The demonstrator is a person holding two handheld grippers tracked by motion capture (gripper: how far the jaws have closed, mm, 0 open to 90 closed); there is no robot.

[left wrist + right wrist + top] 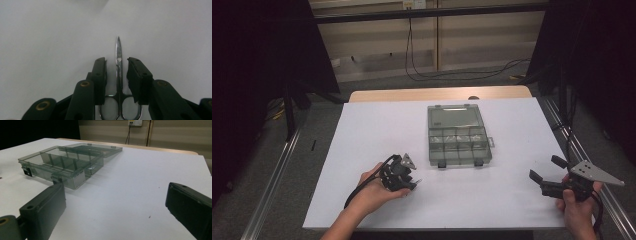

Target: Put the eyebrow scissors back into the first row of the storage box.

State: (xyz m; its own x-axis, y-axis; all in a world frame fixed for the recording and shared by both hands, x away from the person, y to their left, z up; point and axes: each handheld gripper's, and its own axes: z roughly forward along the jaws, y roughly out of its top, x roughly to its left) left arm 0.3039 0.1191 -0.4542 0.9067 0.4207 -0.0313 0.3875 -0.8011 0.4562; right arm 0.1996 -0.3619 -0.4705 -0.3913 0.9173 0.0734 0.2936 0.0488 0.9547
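1. My left gripper point(117, 67) is low over the white table point(362, 130). Its jaws are a little apart, one on each side of the small scissors point(119, 75), and they do not squeeze them.
2. The scissors lie flat on the table. Their tip points away from me, and the finger rings are between the jaw bases.
3. My right gripper point(546, 176) is wide open and holds nothing.
4. The clear plastic box point(458, 141) stands open at the middle of the table, well apart from both grippers.
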